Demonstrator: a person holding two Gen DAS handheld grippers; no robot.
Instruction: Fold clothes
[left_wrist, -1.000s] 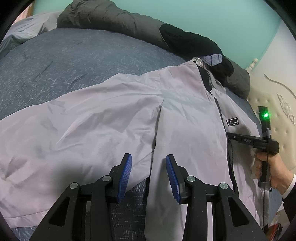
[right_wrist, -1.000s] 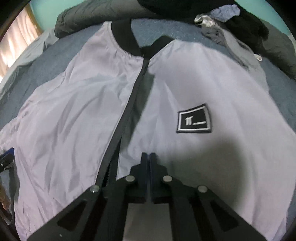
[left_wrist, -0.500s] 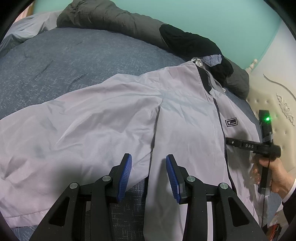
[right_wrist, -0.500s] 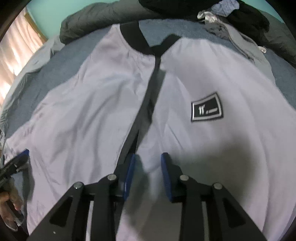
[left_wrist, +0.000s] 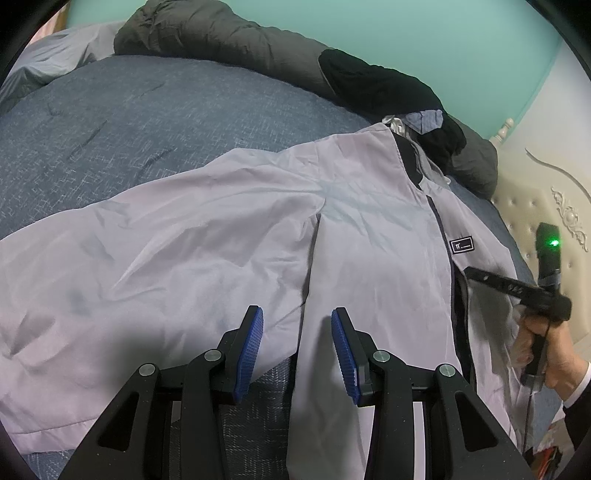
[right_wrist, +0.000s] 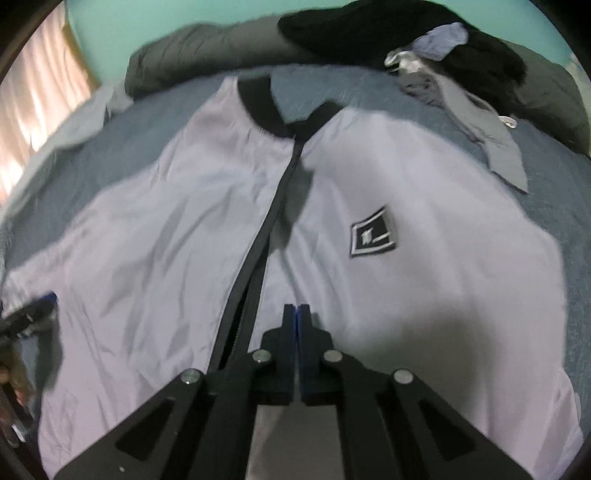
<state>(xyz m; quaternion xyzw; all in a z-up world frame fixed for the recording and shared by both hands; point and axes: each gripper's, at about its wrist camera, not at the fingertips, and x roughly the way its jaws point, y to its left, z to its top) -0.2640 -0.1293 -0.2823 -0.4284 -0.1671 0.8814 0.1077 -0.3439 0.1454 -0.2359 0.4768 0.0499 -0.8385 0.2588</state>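
Right wrist view: my right claw snaps together again above the jacket, seemingly gripping nothing; left claw stays apart, folding unstarted.

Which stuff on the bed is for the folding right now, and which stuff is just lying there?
For the folding:
- light grey jacket, spread flat, front up
- left gripper, open above the jacket's sleeve seam
- right gripper, shut, beside the zipper

Just lying there:
- black garment
- dark grey duvet
- small grey clothes
- blue bedspread
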